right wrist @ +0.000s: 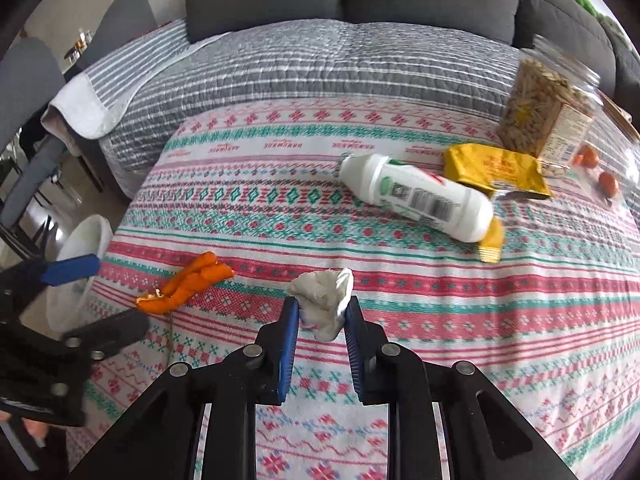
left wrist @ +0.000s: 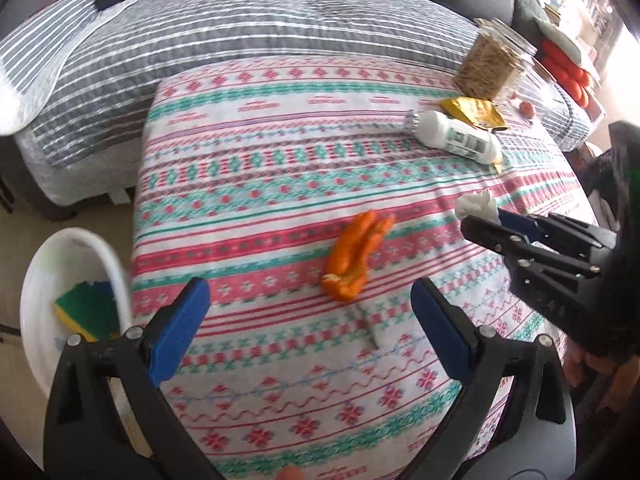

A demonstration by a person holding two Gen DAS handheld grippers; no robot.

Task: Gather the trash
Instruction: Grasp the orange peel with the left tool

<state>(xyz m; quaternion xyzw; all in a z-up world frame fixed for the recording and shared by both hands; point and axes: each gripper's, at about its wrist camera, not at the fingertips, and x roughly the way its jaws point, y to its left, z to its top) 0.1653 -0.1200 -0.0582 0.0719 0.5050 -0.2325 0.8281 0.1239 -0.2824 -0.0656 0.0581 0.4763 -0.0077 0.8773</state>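
A crumpled white tissue lies on the patterned tablecloth, and my right gripper is shut on it, both blue pads pressing its sides. In the left wrist view that gripper comes in from the right with the tissue at its tips. An orange peel lies just ahead of my left gripper, which is wide open and holds nothing. The right wrist view shows the peel to the left, next to the left gripper.
A white bin holding a green and yellow sponge stands off the table's left edge. At the far right lie a white bottle, a yellow wrapper, a clear jar of seeds and small orange fruits. A sofa is behind.
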